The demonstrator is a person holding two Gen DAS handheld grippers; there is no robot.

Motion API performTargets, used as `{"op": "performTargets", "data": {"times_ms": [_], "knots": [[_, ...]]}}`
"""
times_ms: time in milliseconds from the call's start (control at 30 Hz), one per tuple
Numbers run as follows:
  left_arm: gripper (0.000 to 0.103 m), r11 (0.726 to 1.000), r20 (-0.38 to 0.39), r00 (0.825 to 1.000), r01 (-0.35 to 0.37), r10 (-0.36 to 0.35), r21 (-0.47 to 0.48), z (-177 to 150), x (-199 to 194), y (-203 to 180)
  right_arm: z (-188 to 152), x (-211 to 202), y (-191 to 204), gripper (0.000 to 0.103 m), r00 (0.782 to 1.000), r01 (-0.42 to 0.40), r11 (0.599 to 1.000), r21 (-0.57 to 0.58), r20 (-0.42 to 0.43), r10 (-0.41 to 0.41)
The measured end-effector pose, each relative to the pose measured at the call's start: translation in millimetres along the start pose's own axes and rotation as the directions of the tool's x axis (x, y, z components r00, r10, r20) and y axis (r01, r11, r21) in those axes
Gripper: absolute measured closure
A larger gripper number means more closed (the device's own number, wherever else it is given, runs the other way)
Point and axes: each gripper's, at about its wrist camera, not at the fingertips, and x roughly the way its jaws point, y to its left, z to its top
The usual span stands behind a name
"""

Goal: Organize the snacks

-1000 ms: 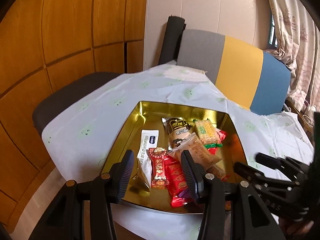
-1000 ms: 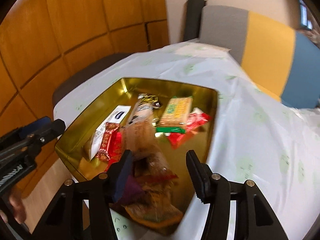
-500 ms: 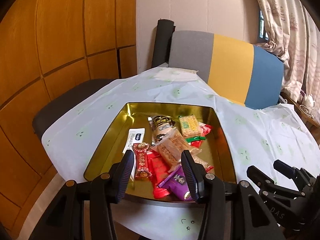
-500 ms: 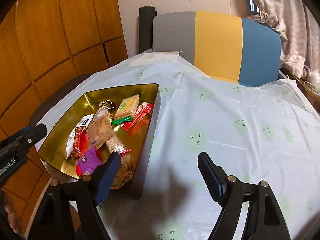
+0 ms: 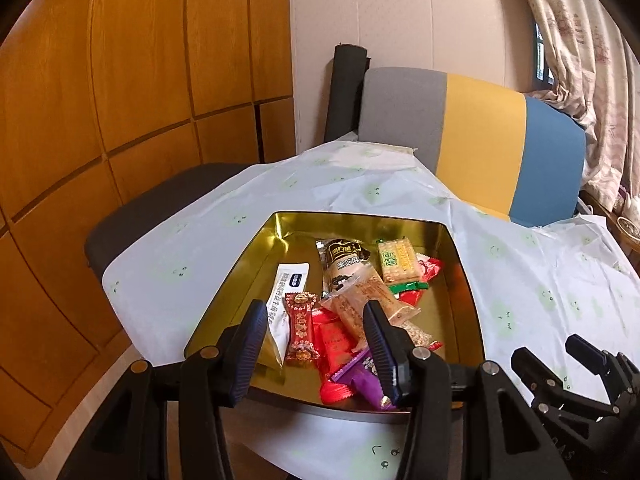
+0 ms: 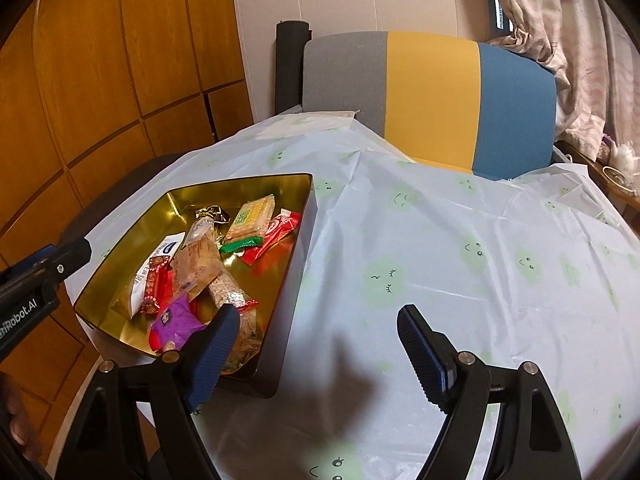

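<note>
Left gripper [image 5: 316,334]: jaws apart at a middling gap, nothing clamped. The pads hang above the near end of the gold tin [image 5: 256,248], and no contact with any packet can be made out. Seen between the fingers are a red-and-gold candy packet [image 5: 301,330] and red wrappers [image 5: 334,340]; a purple packet [image 5: 366,380] lies just under the right-hand pad. Further ahead of this gripper lie a white sachet [image 5: 290,286], a dark-labelled packet [image 5: 342,262], a clear cracker pack [image 5: 370,298] and a green-labelled biscuit pack [image 5: 398,260].

Right gripper [image 6: 318,346]: jaws wide apart and empty, over bare cloth. The tin sits ahead and to the left of it; the left-hand pad overlaps the tin's near right corner in the right wrist view, but touching cannot be confirmed. All snacks lie inside the tin, none between these fingers. The left gripper's tip shows at the far left edge of this view, beside the tin.

Worktop [image 6: 460,248]: covered by a pale cloth printed with green smiley faces, creased; the tin rests near its left edge.

Room: wood-panelled wall [image 5: 120,80] to the left, plain light wall behind. A chair back [image 6: 430,100] in grey, yellow and blue stands at the far side of the worktop. A dark seat [image 5: 160,204] sits left of it. Patterned curtains [image 6: 560,40] hang at upper right.
</note>
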Motion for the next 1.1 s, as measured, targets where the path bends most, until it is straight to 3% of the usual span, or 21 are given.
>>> {"op": "performTargets", "data": {"times_ms": [1100], "knots": [[0.052,0.999,0.000,0.999,0.034,-0.034,0.015,0.5,-4.7,-0.5,-4.2,-0.6,14.2,0.019,1.000,-0.009,0.999,-0.044,-0.005,0.008]]}}
